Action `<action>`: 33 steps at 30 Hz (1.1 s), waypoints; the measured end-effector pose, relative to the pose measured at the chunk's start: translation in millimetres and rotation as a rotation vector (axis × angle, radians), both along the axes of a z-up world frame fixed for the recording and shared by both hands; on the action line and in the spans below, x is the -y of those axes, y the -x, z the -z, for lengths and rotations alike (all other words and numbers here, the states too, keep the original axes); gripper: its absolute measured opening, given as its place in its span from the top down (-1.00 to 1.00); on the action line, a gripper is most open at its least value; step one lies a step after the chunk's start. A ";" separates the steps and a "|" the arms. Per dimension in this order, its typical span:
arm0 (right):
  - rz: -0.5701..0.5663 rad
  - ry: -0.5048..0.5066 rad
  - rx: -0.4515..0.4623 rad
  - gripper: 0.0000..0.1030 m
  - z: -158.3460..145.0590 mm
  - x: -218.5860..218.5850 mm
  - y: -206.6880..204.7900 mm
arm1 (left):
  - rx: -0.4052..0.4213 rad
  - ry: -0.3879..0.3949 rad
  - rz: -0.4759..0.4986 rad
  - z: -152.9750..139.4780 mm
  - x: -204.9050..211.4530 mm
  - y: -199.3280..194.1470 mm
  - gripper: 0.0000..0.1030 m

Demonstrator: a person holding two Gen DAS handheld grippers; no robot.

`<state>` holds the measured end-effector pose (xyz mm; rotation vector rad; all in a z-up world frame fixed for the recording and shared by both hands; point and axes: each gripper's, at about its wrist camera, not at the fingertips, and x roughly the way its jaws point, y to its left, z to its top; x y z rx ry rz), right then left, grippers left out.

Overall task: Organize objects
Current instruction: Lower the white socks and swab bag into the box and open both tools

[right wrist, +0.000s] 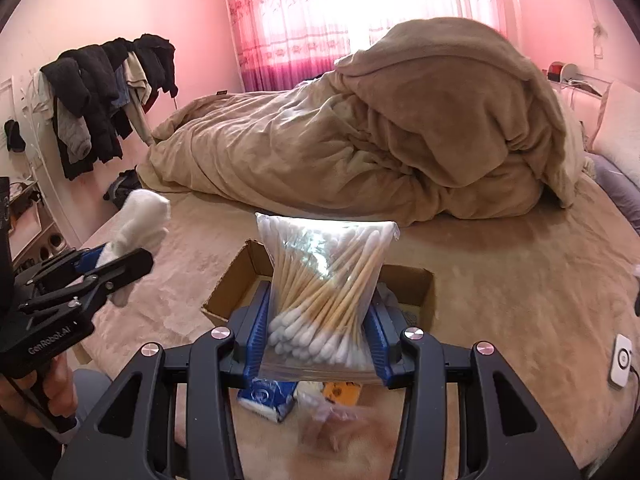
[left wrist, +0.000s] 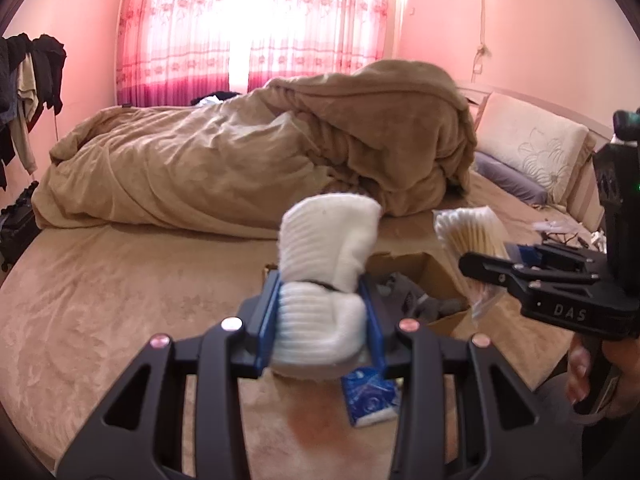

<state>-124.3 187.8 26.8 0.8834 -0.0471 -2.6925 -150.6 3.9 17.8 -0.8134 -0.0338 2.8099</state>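
Note:
My left gripper is shut on a white sock and holds it above the bed, just left of an open cardboard box. The sock also shows in the right wrist view. My right gripper is shut on a clear bag of cotton swabs and holds it over the near edge of the box. The bag also shows in the left wrist view. Grey items lie inside the box.
A blue tissue pack and an orange packet lie on the bed near me. A heaped tan duvet fills the far half. Pillows lie right. Clothes hang left. A white device lies right.

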 end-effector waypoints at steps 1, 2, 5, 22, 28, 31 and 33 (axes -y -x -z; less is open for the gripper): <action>-0.003 0.001 0.006 0.12 2.6 2.5 7.0 | 0.009 -0.002 0.003 3.2 0.9 5.8 0.25; -0.004 0.003 0.010 0.12 4.2 4.1 10.9 | 0.019 -0.008 0.004 6.6 1.9 10.6 0.25; -0.012 0.015 0.029 0.12 11.2 8.6 25.1 | 0.043 -0.017 0.001 18.2 3.8 28.6 0.25; -0.109 0.049 0.153 0.11 83.0 35.3 96.8 | 0.255 -0.052 0.038 108.2 -1.6 118.8 0.24; -0.107 0.068 0.216 0.08 107.1 36.4 108.5 | 0.249 0.029 0.033 110.5 -11.1 118.5 0.08; -0.096 0.066 0.223 0.03 109.5 34.8 109.2 | 0.241 0.013 0.023 109.3 -7.5 114.6 -0.04; -0.088 0.051 0.217 -0.01 108.2 35.0 108.1 | 0.240 -0.001 0.024 107.9 -4.8 112.2 -0.05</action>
